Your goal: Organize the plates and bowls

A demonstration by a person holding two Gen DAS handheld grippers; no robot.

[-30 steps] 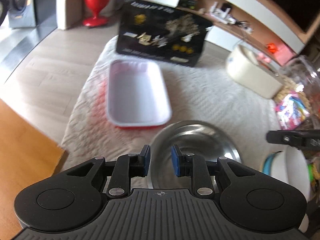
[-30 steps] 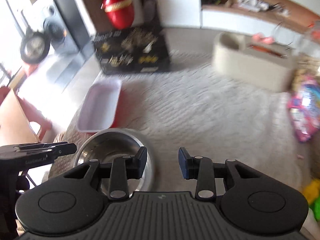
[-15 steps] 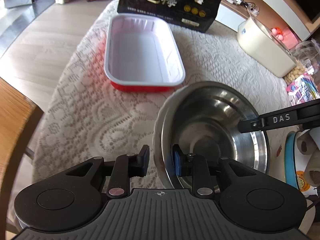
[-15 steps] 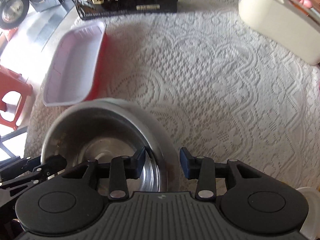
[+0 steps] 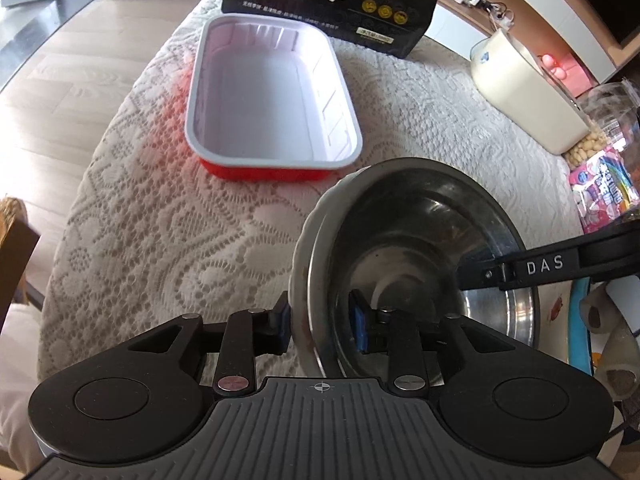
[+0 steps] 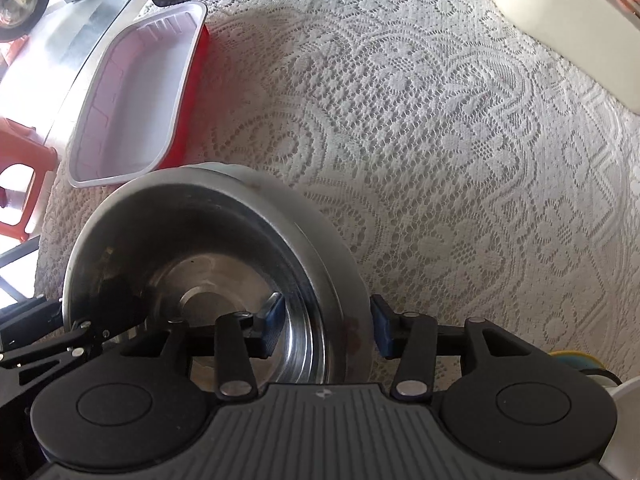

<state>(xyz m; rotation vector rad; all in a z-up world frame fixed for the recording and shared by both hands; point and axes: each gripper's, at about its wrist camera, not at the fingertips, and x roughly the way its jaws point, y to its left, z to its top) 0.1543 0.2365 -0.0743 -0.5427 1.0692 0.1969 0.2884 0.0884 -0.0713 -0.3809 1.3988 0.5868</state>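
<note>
- The steel bowl (image 5: 424,264) is seen resting on the lace-covered counter (image 6: 460,152), just beside the red tray (image 5: 272,96).
- The left tongs (image 5: 320,322) and right tongs (image 6: 326,326) each straddle a rim of the bowl; their jaws have just been opening, and gaps show at the pads, so the bowl is judged released.
- If either tongs is lifted askew, the rim could be caught and the bowl tipped or dragged, bunching the lace.

The left gripper (image 5: 322,330) is angled steeply down, the right gripper (image 6: 330,326) pointed straight down. Both jaws have just been opening.
</note>
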